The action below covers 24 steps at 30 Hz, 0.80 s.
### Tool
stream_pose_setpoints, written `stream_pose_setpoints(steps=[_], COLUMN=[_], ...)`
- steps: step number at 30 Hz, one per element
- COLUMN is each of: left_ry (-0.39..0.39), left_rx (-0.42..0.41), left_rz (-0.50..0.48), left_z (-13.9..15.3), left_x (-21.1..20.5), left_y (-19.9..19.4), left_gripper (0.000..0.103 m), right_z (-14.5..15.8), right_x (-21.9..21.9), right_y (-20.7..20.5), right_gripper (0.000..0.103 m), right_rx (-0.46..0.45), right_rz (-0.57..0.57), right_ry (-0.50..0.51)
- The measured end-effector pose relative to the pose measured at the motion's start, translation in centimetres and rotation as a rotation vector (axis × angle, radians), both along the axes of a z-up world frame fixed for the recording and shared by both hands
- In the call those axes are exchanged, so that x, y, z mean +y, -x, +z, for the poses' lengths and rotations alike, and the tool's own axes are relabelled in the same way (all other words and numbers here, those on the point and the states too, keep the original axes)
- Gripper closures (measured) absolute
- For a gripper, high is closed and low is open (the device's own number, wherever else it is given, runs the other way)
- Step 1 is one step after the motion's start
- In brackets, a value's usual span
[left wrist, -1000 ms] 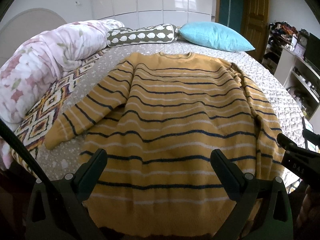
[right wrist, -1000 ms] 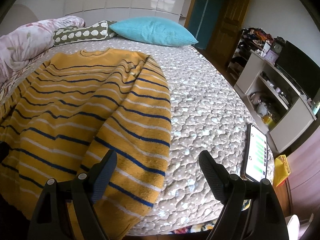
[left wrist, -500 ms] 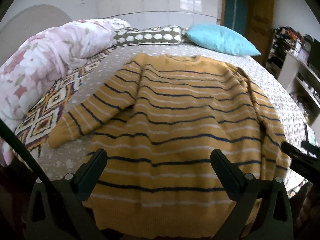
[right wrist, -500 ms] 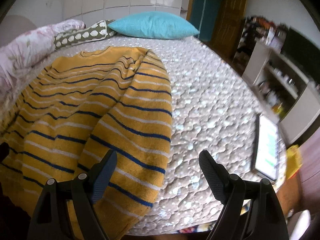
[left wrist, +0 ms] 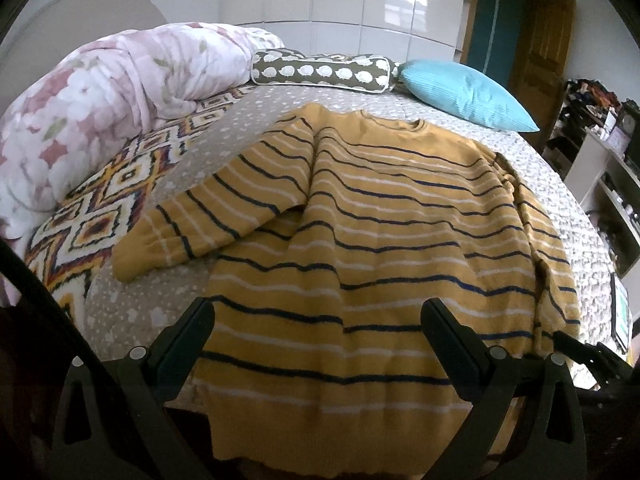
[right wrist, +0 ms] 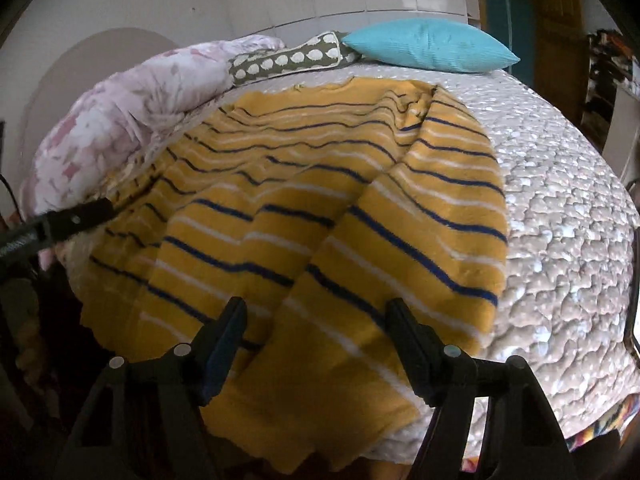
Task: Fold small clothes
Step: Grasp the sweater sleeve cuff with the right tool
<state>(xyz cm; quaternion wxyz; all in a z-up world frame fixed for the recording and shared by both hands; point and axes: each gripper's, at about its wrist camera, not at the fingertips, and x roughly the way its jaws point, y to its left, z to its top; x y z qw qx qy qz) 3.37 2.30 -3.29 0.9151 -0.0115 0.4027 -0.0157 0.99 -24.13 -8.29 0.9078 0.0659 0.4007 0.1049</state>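
Note:
A mustard yellow sweater (left wrist: pixel 380 240) with navy and white stripes lies flat on the bed, neck away from me, hem hanging over the near edge. Its left sleeve (left wrist: pixel 208 220) spreads out to the left. Its right sleeve (right wrist: pixel 432 216) lies folded along the body. My left gripper (left wrist: pixel 320 336) is open and empty above the hem. My right gripper (right wrist: pixel 316 328) is open and empty above the lower end of the right sleeve. The right gripper's tip shows in the left wrist view (left wrist: pixel 576 344); the left gripper's finger shows in the right wrist view (right wrist: pixel 76 220).
A grey quilted bedspread (right wrist: pixel 560 208) covers the bed. A floral duvet (left wrist: pixel 92 116) is piled at the left, over a patterned blanket (left wrist: pixel 96 216). A spotted bolster (left wrist: pixel 324 72) and a blue pillow (left wrist: pixel 464 92) lie at the head. A phone (left wrist: pixel 620 312) lies near the right edge. White shelves (left wrist: pixel 600 176) stand right.
Both grippers have shifted left. The right gripper moved from over the bare bedspread to over the sleeve and its jaws have narrowed somewhat. The sweater has not moved.

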Motion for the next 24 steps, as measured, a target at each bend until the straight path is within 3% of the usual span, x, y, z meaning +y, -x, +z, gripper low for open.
stream_pose_setpoints(steps=[1, 2, 3, 4, 9, 12, 16, 20, 24], left_ry=[0.0, 0.0, 0.002, 0.001, 0.0, 0.003, 0.006, 0.017, 0.038], left_rx=[0.002, 0.003, 0.002, 0.002, -0.006, -0.019, -0.038, -0.052, -0.063], left_rz=[0.0, -0.001, 0.0, 0.001, 0.003, 0.011, 0.038, 0.098, 0.136], left_z=[0.0, 0.0, 0.0, 0.0, 0.2, 0.6, 1.3, 1.9, 2.5], left_x=[-0.1, -0.1, 0.0, -0.1, 0.1, 0.5, 1.9, 4.2, 6.1], left_y=[0.0, 0.0, 0.0, 0.0, 0.1, 0.0, 0.0, -0.4, -0.5], left_gripper=[0.001, 0.001, 0.001, 0.001, 0.001, 0.001, 0.001, 0.001, 0.001], right_z=[-0.2, -0.2, -0.2, 0.0, 2.1, 4.7, 8.2, 9.9, 10.7], right_x=[0.2, 0.2, 0.0, -0.7, -4.4, -9.4, -19.1, -27.3, -30.9], right_y=[-0.1, -0.1, 0.0, 0.1, 0.9, 1.0, 0.4, -0.1, -1.5], right_gripper=[0.057, 0.064, 0.081, 0.09, 0.094, 0.094, 0.094, 0.095, 0.095], right_rx=[-0.001, -0.003, -0.005, -0.003, -0.025, -0.075, -0.12, -0.102, -0.056], right_rz=[-0.009, -0.015, -0.018, -0.015, -0.076, -0.214, -0.498, -0.715, -0.801], right_ry=[0.034, 0.049, 0.047, 0.012, -0.086, -0.087, 0.018, 0.065, 0.067])
